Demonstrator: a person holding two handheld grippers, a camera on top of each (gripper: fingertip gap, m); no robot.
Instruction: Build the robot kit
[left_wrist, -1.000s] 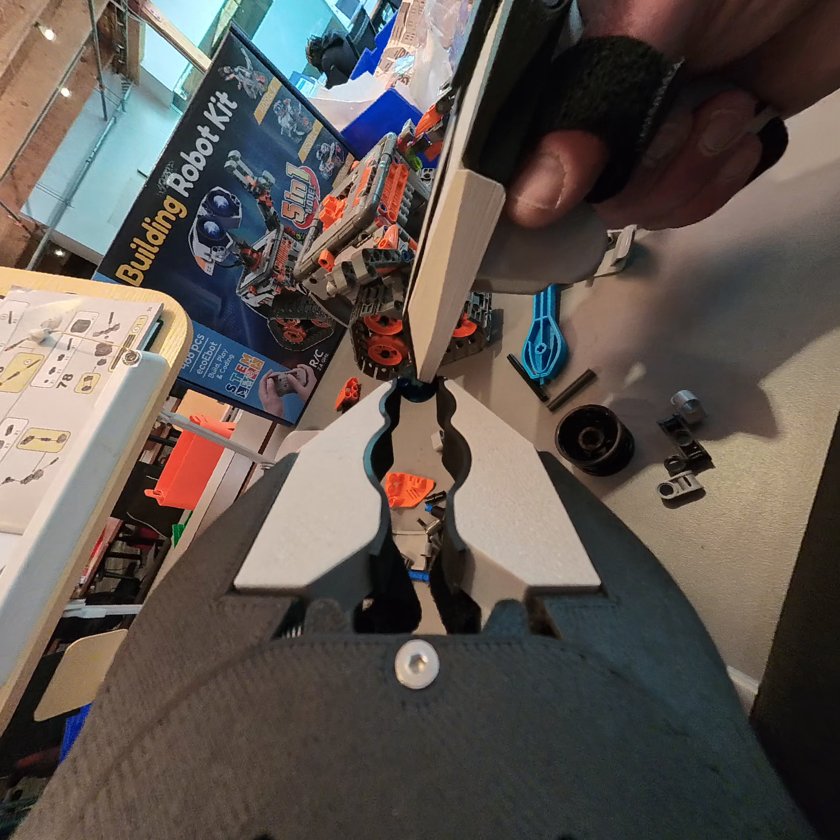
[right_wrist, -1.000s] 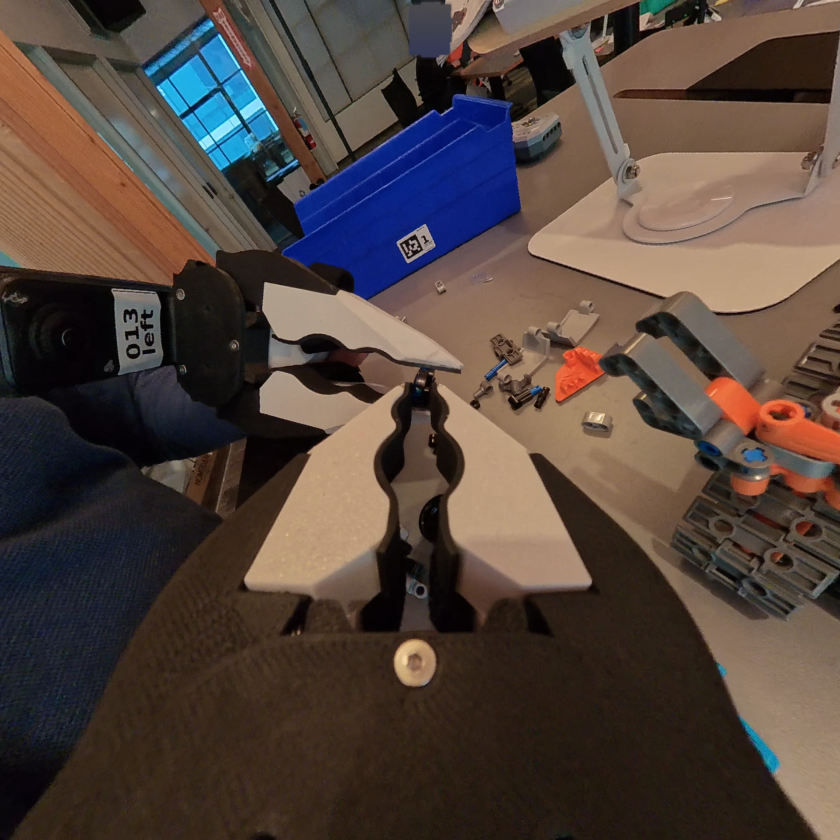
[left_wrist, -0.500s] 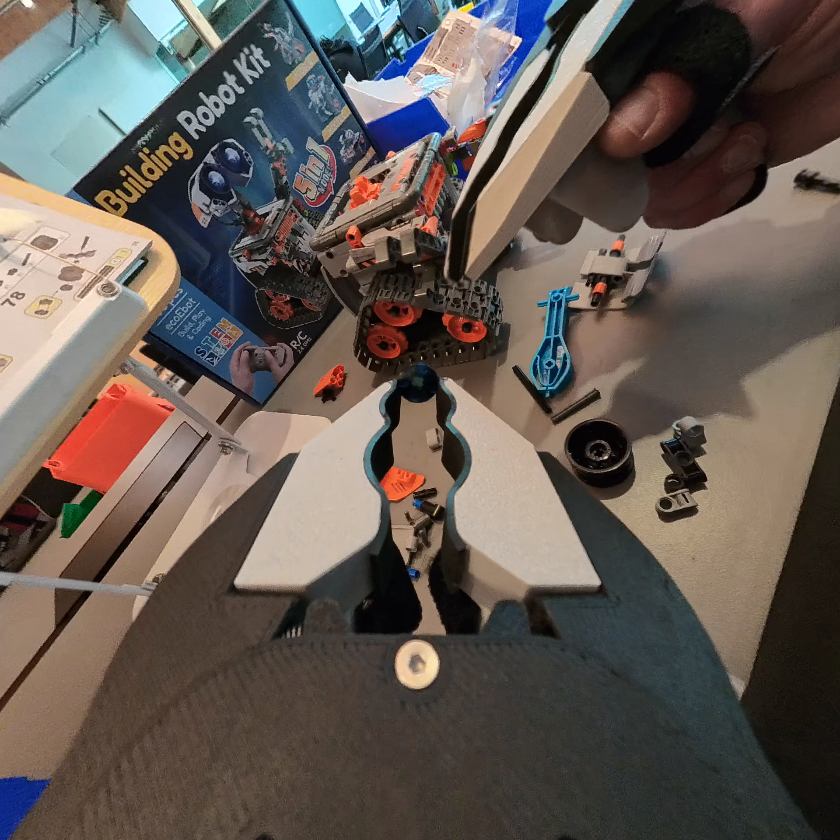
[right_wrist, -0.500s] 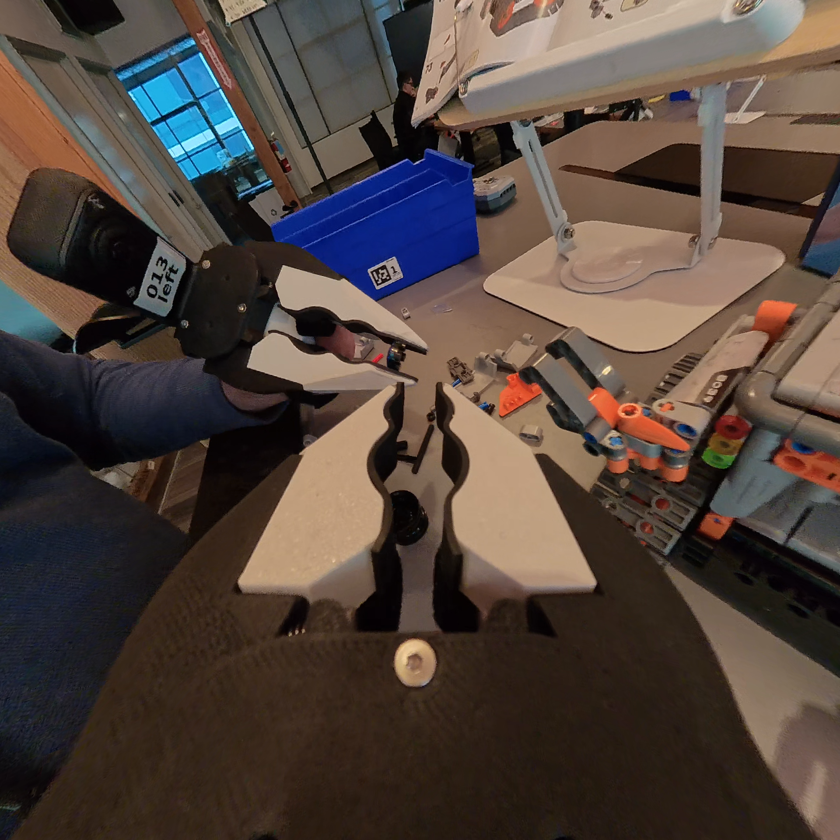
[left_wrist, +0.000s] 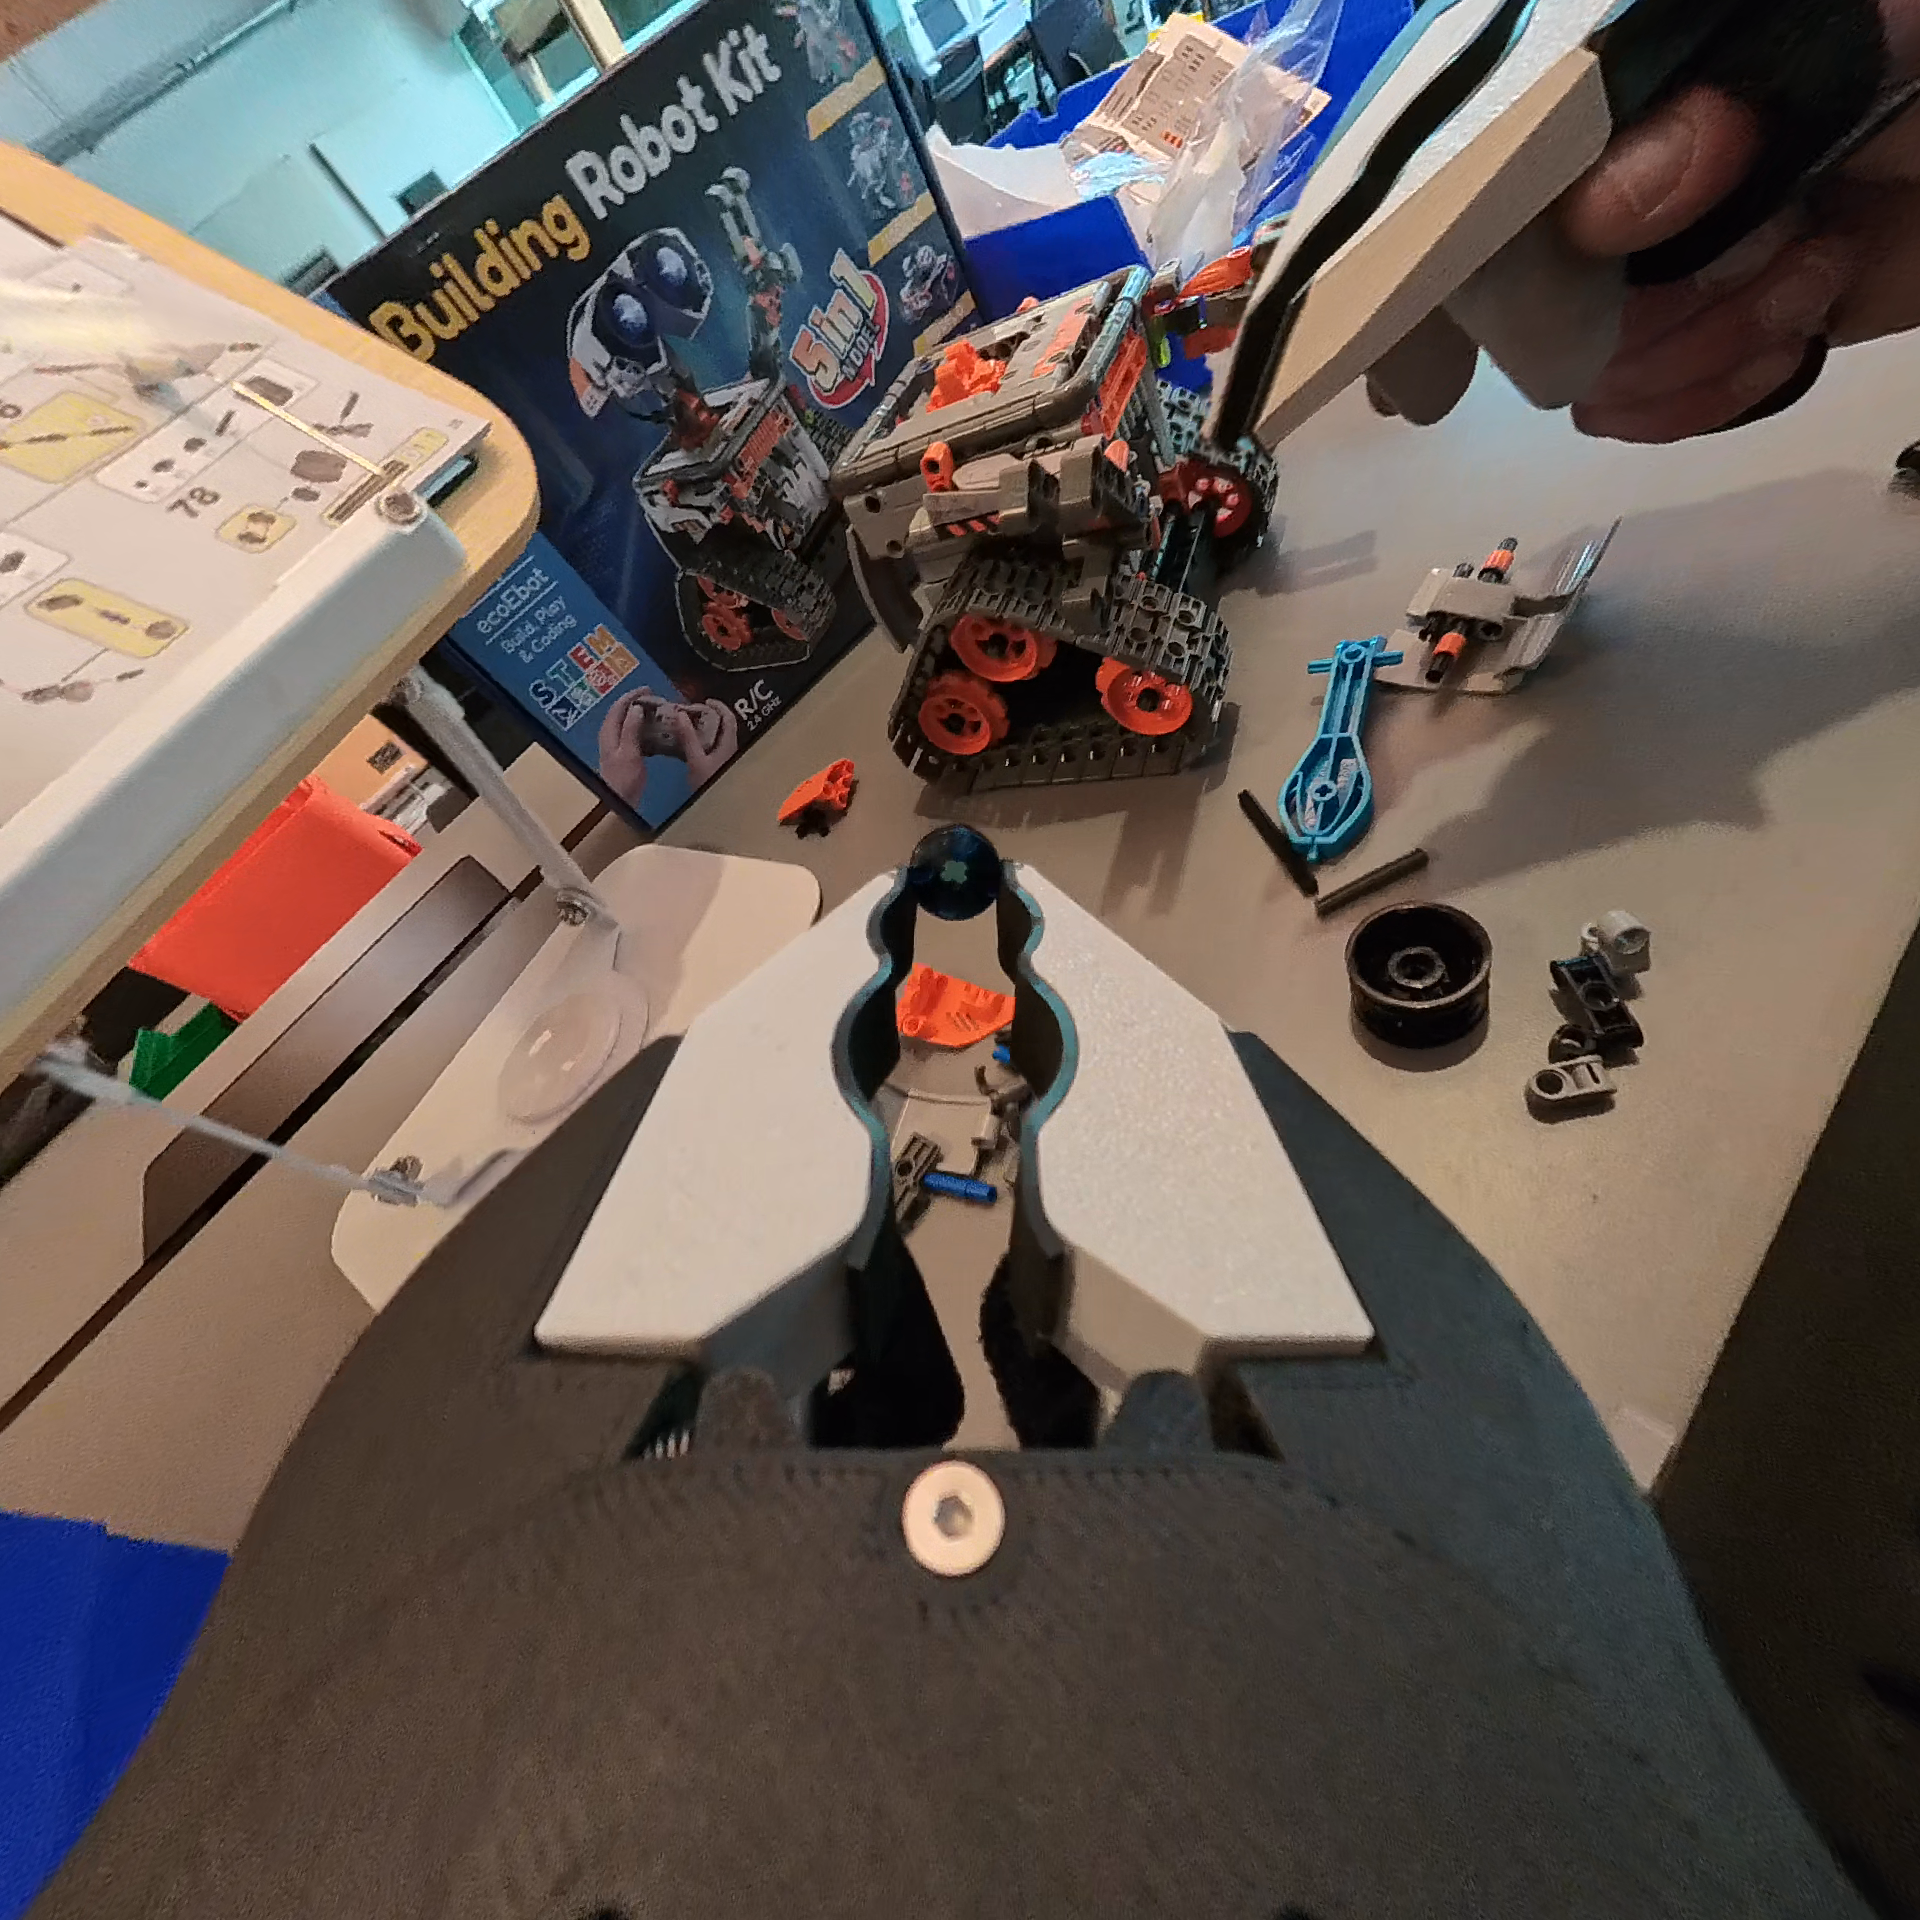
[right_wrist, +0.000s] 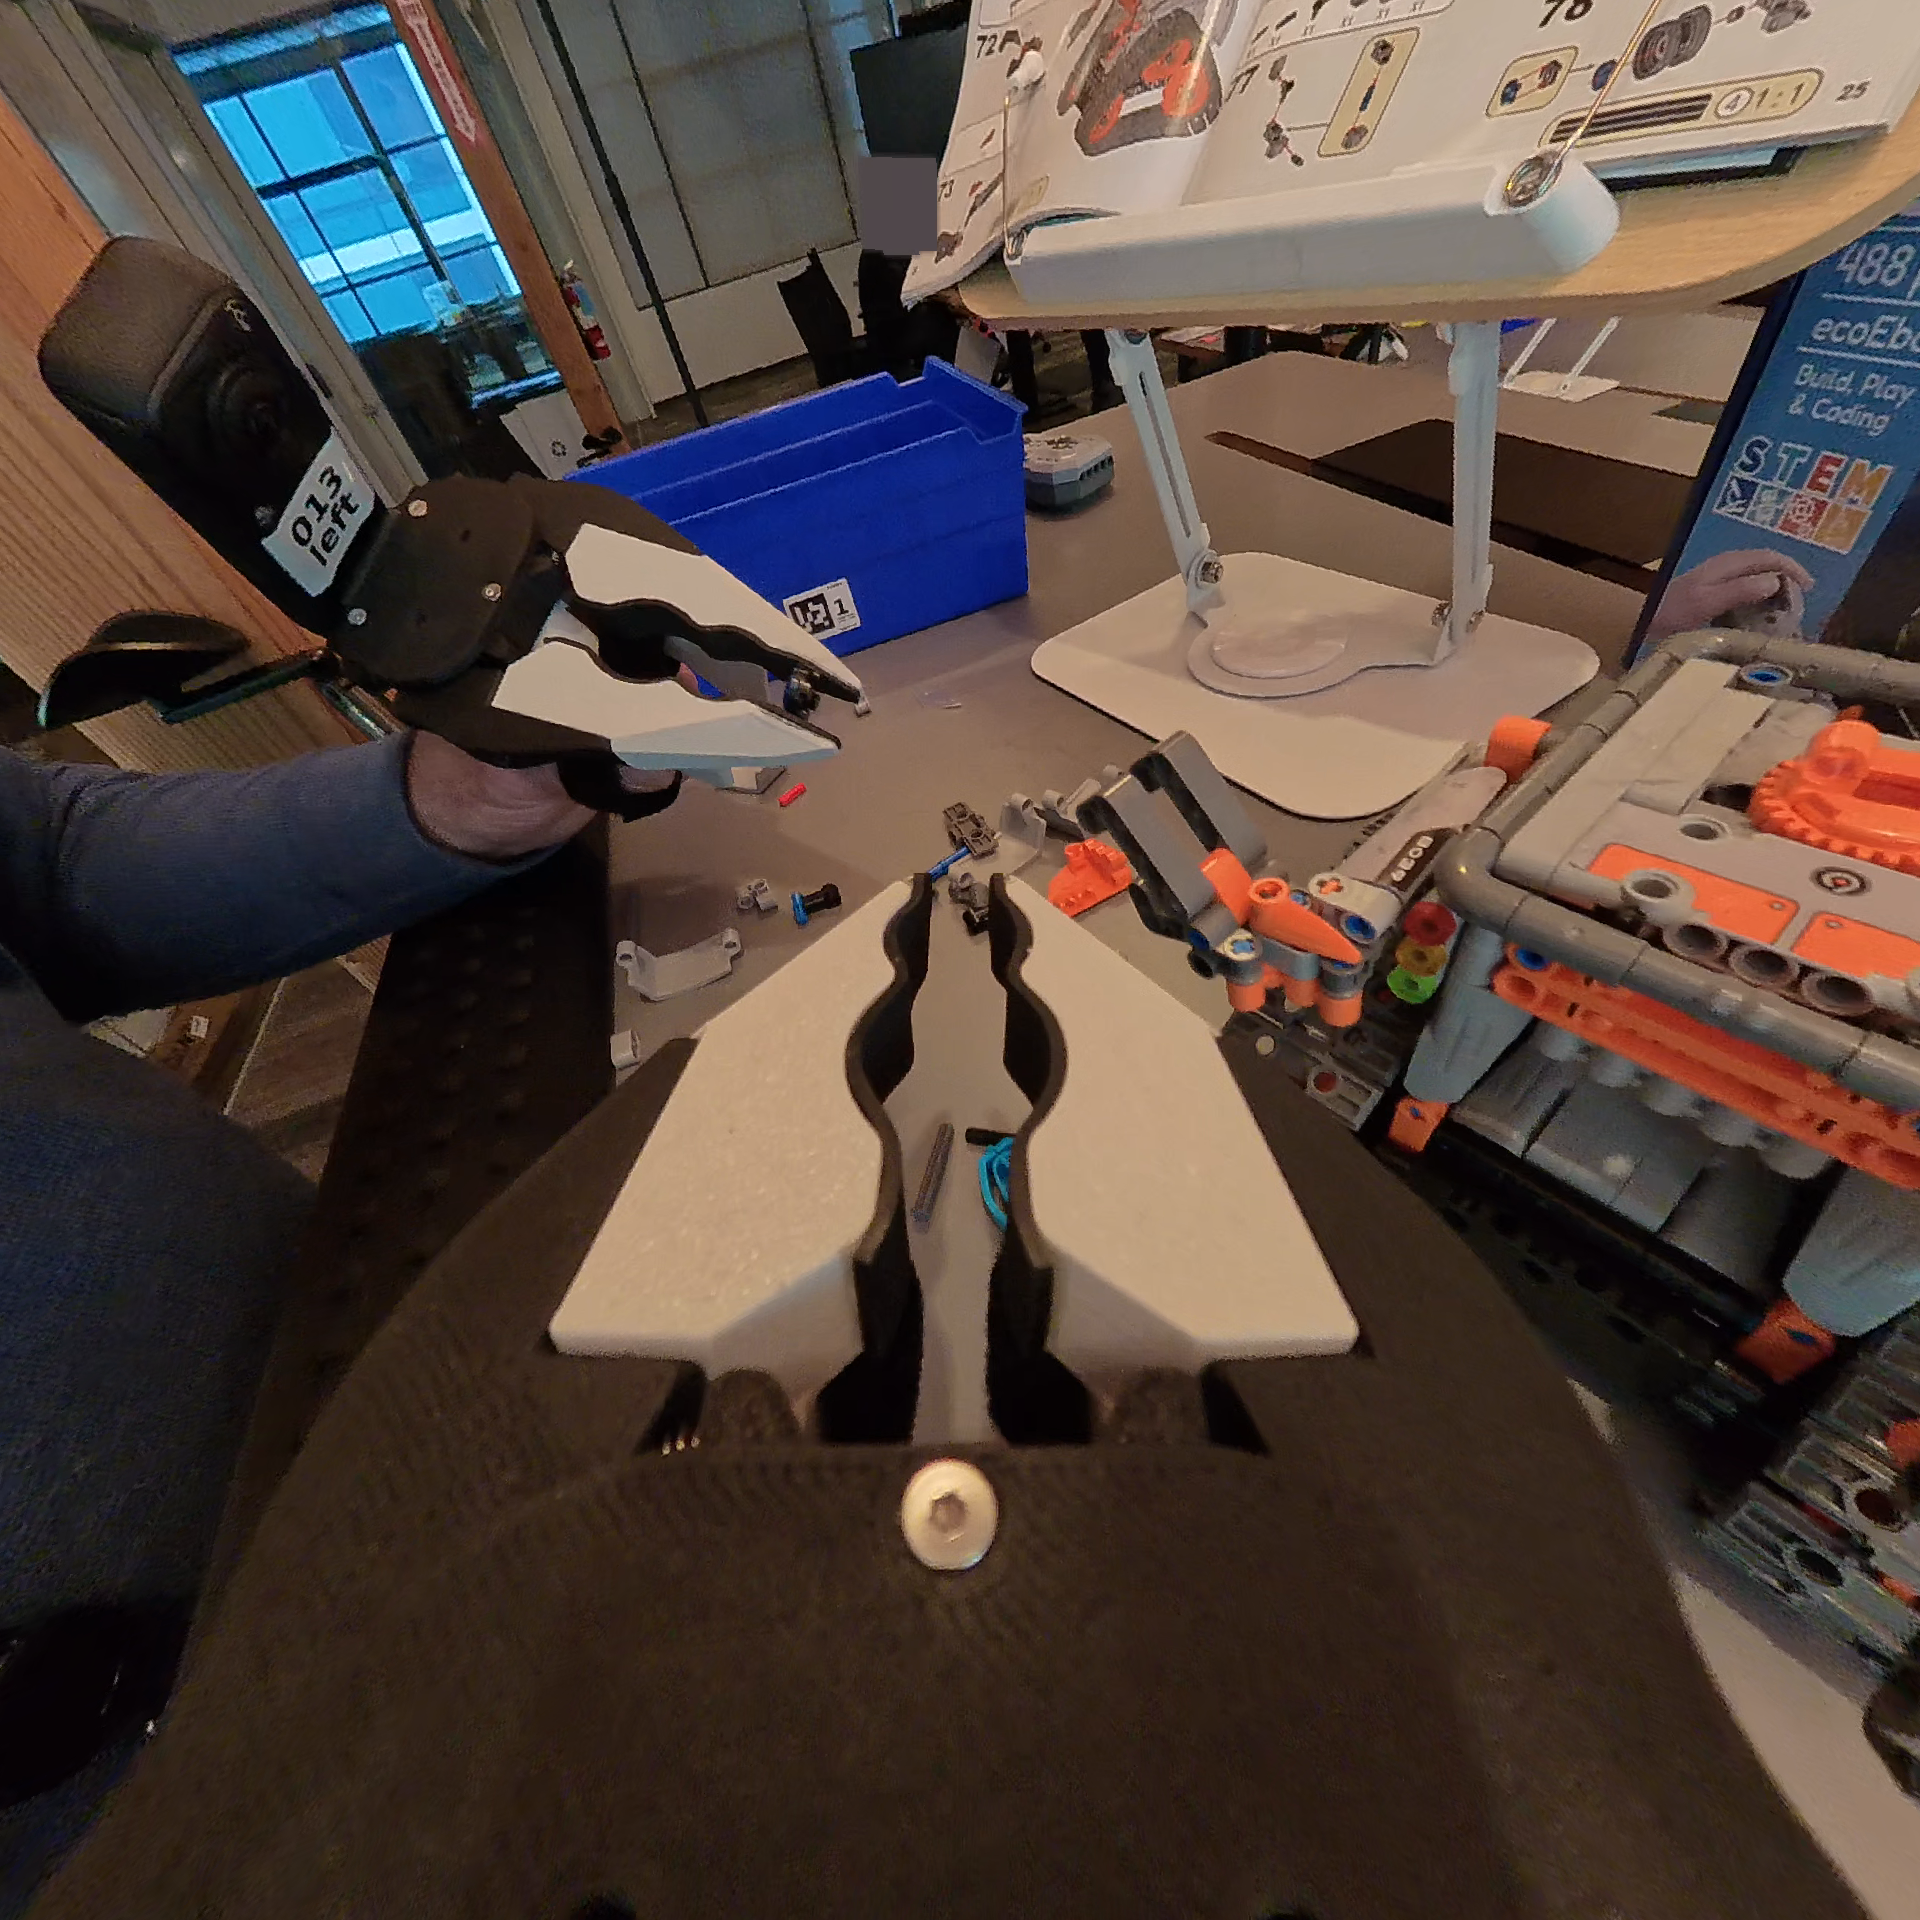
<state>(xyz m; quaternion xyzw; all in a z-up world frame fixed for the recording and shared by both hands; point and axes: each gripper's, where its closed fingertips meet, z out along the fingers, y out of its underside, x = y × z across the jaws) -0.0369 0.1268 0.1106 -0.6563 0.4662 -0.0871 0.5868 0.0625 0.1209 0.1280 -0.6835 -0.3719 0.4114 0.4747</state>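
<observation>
My left gripper (left_wrist: 953, 885) is shut on a small dark blue round piece (left_wrist: 951, 868), pinched at the very fingertips above the grey table (left_wrist: 1558, 1195). It also shows in the right wrist view (right_wrist: 836, 717), held up at the left by a hand in a blue sleeve. My right gripper (right_wrist: 956, 888) is open a little and empty, low over loose small parts. In the left wrist view it (left_wrist: 1247, 416) hangs at the top right, its tips close to the grey, black and orange tracked robot model (left_wrist: 1049, 582), which also shows in the right wrist view (right_wrist: 1662, 935).
On the table lie a black wheel (left_wrist: 1418, 971), a blue tool (left_wrist: 1330, 758), black axles (left_wrist: 1369, 881), a grey and orange sub-assembly (left_wrist: 1486, 623) and orange pieces (left_wrist: 821, 795). A kit box (left_wrist: 644, 343), a manual on a stand (right_wrist: 1309, 665) and a blue bin (right_wrist: 852, 499) stand around. Spacing between my two grippers at the tips: around 11 centimetres. The left tips stand about 11 centimetres off the black wheel (left_wrist: 1418, 971).
My right gripper let go of the small blue piece, opened and drew away toward the robot model. My left gripper kept the piece and swung away to the left.
</observation>
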